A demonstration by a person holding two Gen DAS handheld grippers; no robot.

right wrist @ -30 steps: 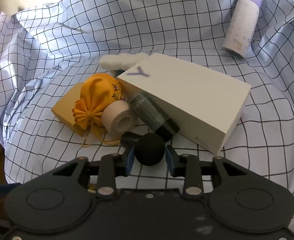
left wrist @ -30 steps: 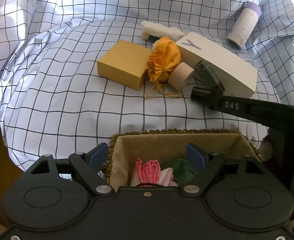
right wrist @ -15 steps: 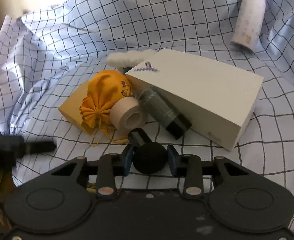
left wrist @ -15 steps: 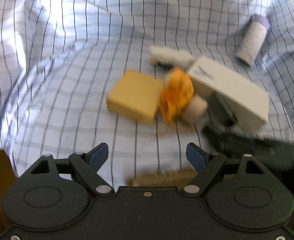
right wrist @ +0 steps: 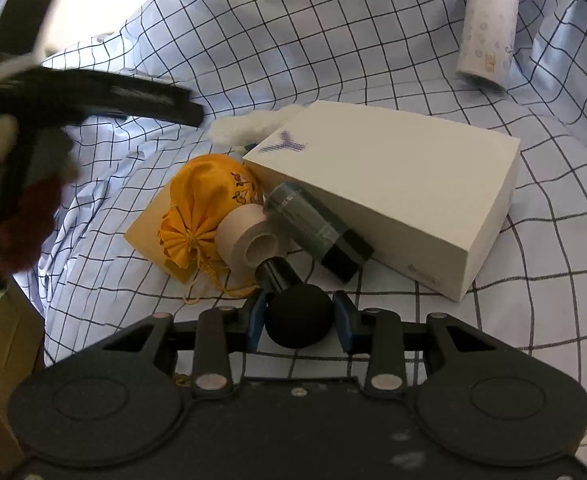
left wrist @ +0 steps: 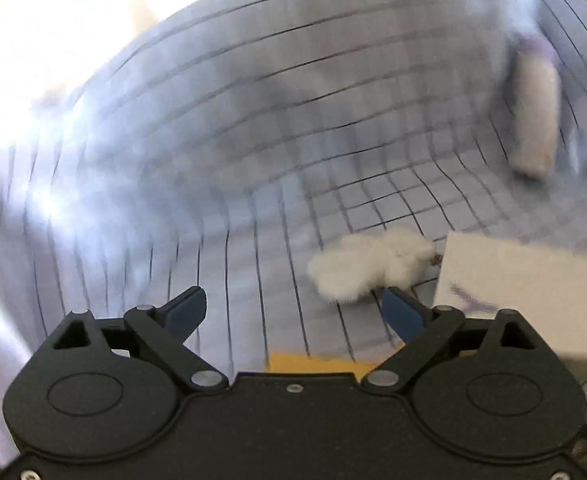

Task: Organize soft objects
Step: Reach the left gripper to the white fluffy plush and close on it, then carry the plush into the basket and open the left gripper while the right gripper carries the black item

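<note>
1. Clamped in the right hand-held gripper point(right wrist: 299, 322): a black foam ball point(right wrist: 299, 320), blue pads pressed to both its sides, low in front of the white box point(right wrist: 393, 196).
2. Spread wide and empty, the left hand-held gripper point(left wrist: 293, 312), jaws just opened further, nothing between them, over the checked cloth point(left wrist: 213, 160) to the left of the white box.
3. Touching the white box's far left corner: a white fluffy piece point(right wrist: 253, 126), partly hidden behind it.
4. Just left of the white box: an orange drawstring pouch point(right wrist: 207, 204) lying on a flat yellow box point(right wrist: 149, 228).
5. Leaning along the white box's near face: a dark cylinder point(right wrist: 317, 228), with a pale tape roll point(right wrist: 253, 240) touching its left side.
6. Well beyond the white box, toward the far right: a white bottle with a purple cap point(right wrist: 487, 24), on its side on the cloth.
7. Blurred throughout, the left wrist view.
</note>
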